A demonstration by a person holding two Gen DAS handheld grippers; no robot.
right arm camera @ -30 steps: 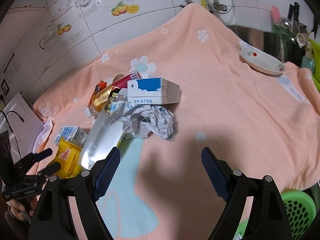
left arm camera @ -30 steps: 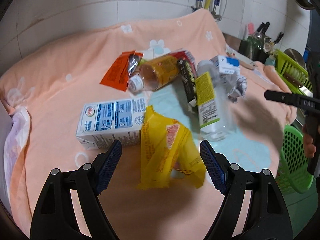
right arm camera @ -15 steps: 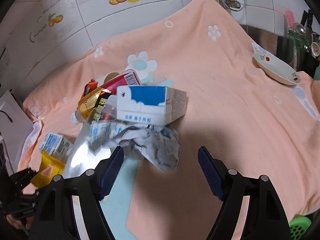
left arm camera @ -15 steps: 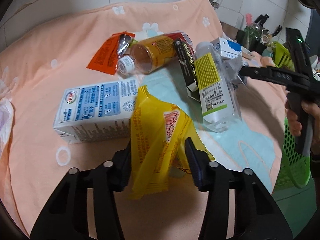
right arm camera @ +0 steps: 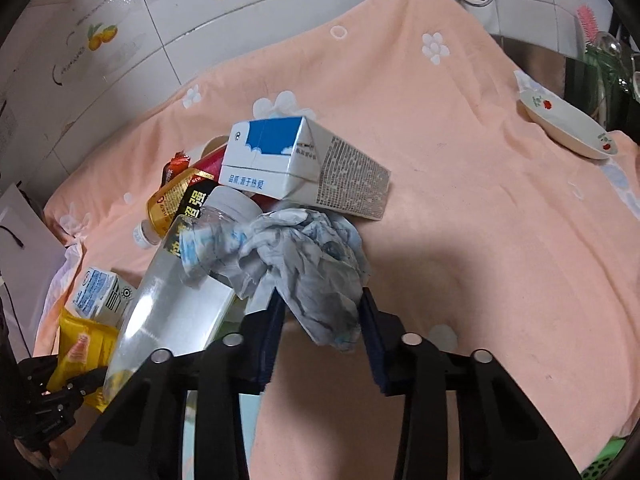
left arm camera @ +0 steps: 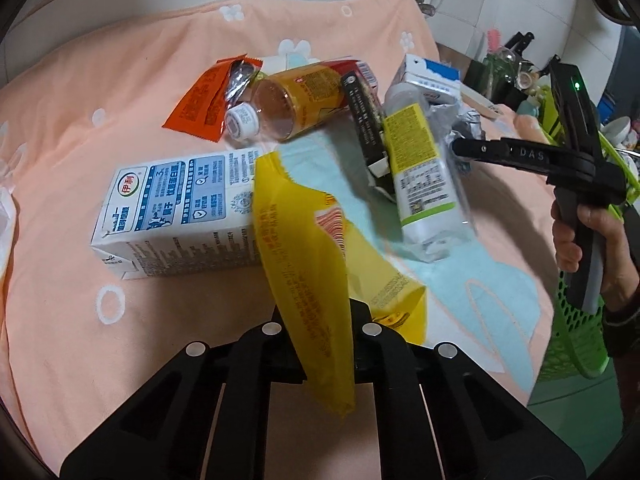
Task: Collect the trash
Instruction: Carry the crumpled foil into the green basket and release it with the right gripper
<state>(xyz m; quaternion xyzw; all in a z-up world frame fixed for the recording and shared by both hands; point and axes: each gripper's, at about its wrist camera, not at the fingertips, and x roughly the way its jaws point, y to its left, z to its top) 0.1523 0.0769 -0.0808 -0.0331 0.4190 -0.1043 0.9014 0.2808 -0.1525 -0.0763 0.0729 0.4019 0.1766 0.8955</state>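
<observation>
My left gripper (left arm camera: pixel 320 320) is shut on a yellow snack wrapper (left arm camera: pixel 308 264), which stands up between the fingers. My right gripper (right arm camera: pixel 320 312) is shut on a crumpled grey-white paper wad (right arm camera: pixel 304 256). The trash pile lies on the peach cloth (left arm camera: pixel 80 80): a blue-and-white milk carton (left arm camera: pixel 180 208), an orange tea bottle (left arm camera: pixel 296 100), an orange-red wrapper (left arm camera: pixel 204 100), a black packet (left arm camera: pixel 364 120), a clear bottle with a yellow-green label (left arm camera: pixel 420 168) and a blue-topped carton (right arm camera: pixel 296 160). The right gripper also shows in the left wrist view (left arm camera: pixel 460 146).
A green plastic basket (left arm camera: pixel 576 320) hangs at the cloth's right edge. A white dish (right arm camera: pixel 564 124) sits at the far right of the cloth. Kitchen tools and a green rack (left arm camera: pixel 560 92) stand behind. A tiled wall and tap pipes lie beyond.
Both grippers moved forward and closed: the left on the yellow wrapper, the right on the crumpled paper wad.
</observation>
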